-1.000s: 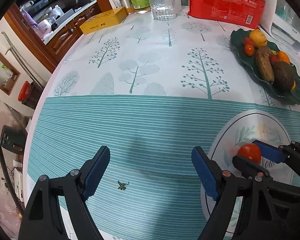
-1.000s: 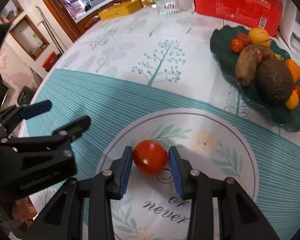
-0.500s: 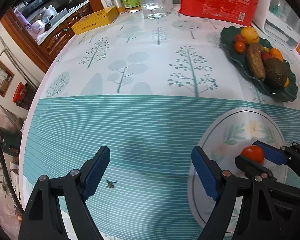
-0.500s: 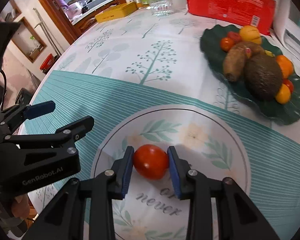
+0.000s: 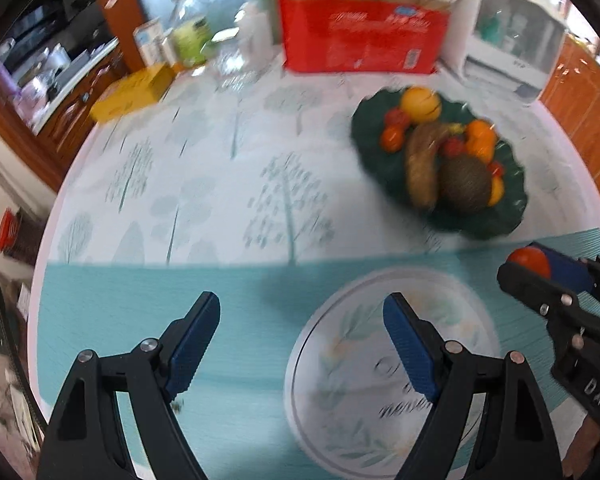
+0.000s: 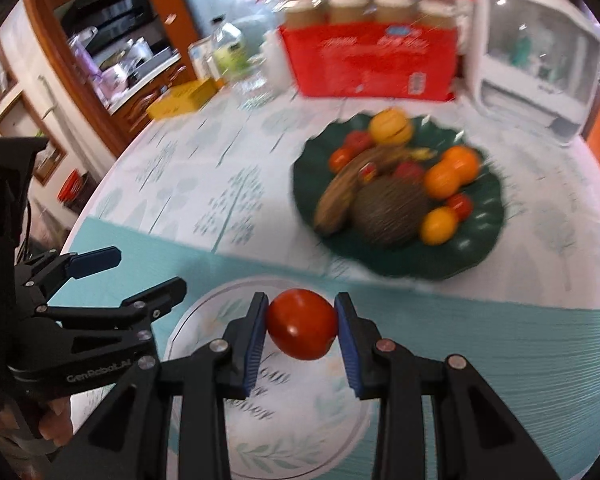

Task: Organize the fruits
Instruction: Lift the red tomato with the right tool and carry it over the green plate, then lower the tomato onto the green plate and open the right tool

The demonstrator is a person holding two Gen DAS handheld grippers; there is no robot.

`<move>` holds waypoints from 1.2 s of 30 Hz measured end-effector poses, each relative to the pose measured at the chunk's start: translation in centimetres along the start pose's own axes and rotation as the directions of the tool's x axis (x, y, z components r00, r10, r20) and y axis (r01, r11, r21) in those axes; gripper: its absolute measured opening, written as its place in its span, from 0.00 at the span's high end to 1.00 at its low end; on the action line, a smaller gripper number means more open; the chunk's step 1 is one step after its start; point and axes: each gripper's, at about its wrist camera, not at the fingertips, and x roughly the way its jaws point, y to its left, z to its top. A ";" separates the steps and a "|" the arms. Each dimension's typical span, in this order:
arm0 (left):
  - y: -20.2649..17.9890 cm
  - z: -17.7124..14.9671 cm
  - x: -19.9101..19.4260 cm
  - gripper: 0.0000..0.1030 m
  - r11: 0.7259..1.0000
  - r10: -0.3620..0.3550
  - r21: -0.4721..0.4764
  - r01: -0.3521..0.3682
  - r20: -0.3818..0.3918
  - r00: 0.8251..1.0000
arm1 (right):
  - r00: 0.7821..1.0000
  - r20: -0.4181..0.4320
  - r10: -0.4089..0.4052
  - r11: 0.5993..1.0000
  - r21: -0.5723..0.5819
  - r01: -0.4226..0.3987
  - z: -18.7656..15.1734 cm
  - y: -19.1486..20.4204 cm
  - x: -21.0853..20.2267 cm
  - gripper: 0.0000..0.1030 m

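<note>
A red tomato (image 6: 302, 323) is pinched between the blue pads of my right gripper (image 6: 302, 326), lifted above the round printed medallion (image 6: 204, 312) on the tablecloth. From the left wrist view the same tomato (image 5: 528, 261) shows at the right edge in my right gripper (image 5: 538, 266). My left gripper (image 5: 300, 336) hangs open over the teal stripes with nothing between its fingers; in the right wrist view the left gripper (image 6: 138, 272) is at the left. A dark green leaf-shaped plate (image 6: 476, 256) beyond holds a kiwi-like brown fruit, a brown long fruit, oranges and small tomatoes.
At the table's far edge stand a red carton of jars (image 6: 368, 60), a white appliance (image 6: 536, 68), bottles (image 6: 228, 52) and a yellow box (image 6: 180, 100). The green plate (image 5: 500, 216) lies right of centre. Wooden cabinets (image 5: 72, 116) are at the left.
My right gripper has lifted the tomato off the medallion and carried it toward the green plate. The left gripper has also risen and shifted, still open.
</note>
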 end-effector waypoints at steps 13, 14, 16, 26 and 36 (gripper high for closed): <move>-3.5 11.2 -1.6 0.10 0.997 -0.061 0.052 0.053 0.164 0.985 | 0.979 0.126 -0.162 0.979 0.141 0.144 9.8 -7.8 -0.8 0.67; -3.7 11.7 -1.5 0.10 0.997 -0.058 0.054 0.049 0.168 0.984 | 0.977 0.126 -0.172 0.977 0.150 0.152 10.3 -8.2 -0.4 0.67; -4.3 12.9 -0.8 0.08 0.997 -0.054 0.062 0.044 0.171 0.984 | 0.974 0.129 -0.187 0.973 0.164 0.165 11.3 -9.0 0.6 0.67; -5.8 14.9 5.4 0.08 0.996 -0.053 0.081 0.047 0.076 0.996 | 0.983 0.024 -0.182 0.956 0.239 0.172 12.5 -11.0 9.4 0.67; -5.7 14.8 9.6 0.08 0.995 -0.040 0.086 0.040 -0.007 0.999 | 0.991 -0.014 -0.131 0.963 0.237 0.131 12.1 -11.0 11.4 0.62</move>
